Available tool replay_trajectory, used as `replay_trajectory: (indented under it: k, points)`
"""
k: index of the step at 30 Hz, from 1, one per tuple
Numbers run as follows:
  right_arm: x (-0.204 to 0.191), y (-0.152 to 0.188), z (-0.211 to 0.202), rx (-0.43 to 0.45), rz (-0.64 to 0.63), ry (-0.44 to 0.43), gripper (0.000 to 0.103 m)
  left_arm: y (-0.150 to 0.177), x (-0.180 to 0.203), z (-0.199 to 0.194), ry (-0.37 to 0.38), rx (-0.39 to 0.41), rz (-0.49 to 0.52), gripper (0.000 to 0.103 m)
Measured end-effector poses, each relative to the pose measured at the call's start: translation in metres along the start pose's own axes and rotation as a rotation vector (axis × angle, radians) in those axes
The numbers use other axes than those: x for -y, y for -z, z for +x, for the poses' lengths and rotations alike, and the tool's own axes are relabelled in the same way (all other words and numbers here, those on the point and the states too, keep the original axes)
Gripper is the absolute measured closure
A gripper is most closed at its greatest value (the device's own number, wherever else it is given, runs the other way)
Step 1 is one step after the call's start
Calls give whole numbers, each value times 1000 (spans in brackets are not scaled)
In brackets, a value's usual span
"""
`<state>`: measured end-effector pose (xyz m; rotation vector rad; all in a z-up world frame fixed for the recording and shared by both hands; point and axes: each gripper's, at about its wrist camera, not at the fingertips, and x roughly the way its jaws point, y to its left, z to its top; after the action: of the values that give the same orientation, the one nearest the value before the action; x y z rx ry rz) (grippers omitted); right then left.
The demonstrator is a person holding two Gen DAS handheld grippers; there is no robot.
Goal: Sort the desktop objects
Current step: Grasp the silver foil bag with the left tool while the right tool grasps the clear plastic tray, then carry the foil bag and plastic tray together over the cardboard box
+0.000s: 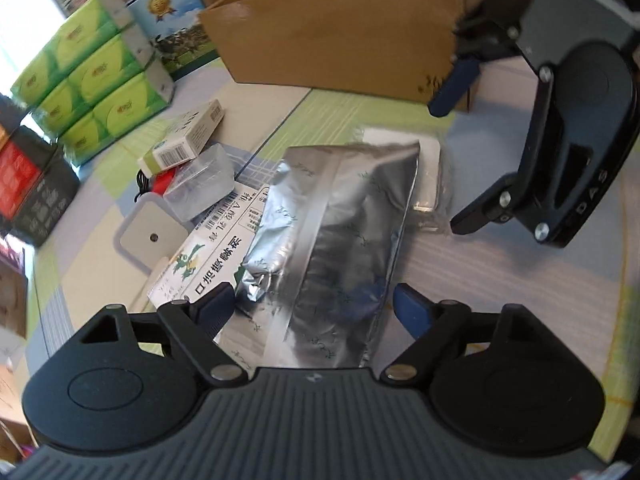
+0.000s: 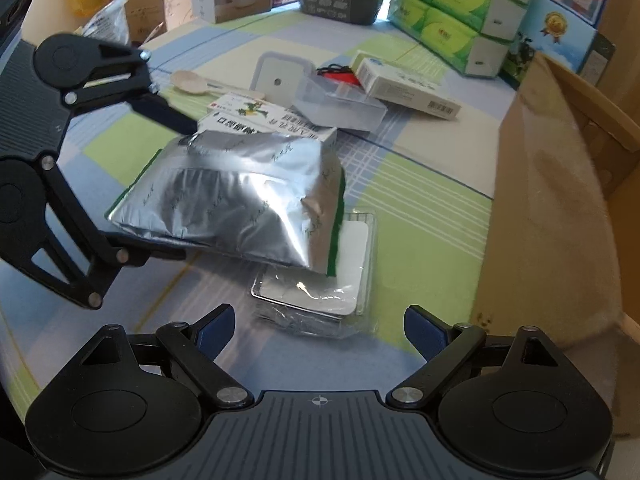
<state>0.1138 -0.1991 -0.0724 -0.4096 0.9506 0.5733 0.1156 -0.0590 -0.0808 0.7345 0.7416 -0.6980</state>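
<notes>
Silver foil pouch (image 2: 228,200), crinkled and faintly printed, lies across a white medicine carton with green lettering (image 1: 208,264) and overlaps a clear-wrapped flat white packet (image 2: 320,292), all just beside the open brown cardboard box (image 2: 560,184). Left gripper (image 1: 312,312) straddles the pouch's near end, fingers spread wide and apparently not yet clamped on it; right gripper (image 2: 320,332) hovers wide open and empty above the wrapped packet. Sorting appears barely begun: beyond the pouch, a small white barcoded carton (image 2: 404,84), clear plastic tub (image 2: 340,108) and pale spoon (image 2: 190,81) remain loose; box contents cannot be seen.
</notes>
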Motion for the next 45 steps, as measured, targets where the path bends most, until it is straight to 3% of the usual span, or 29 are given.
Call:
replay_trajectory:
  k: [9, 13, 30, 37, 45]
  points:
    - [3, -13, 17, -7, 28, -39, 14, -2, -1, 4, 23, -6, 49, 36]
    - [1, -16, 21, -27, 34, -27, 39, -4, -1, 3, 29, -27, 0, 42]
    - [4, 1, -27, 5, 117, -36, 45, 4, -3, -29, 78, -130, -296, 47]
    - [2, -4, -60, 65, 125, -37, 46, -12, -14, -53, 58, -156, -453, 48]
    - [10, -18, -115, 175, 152, -29, 46, -45, -28, -92, 43, -118, -584, 48]
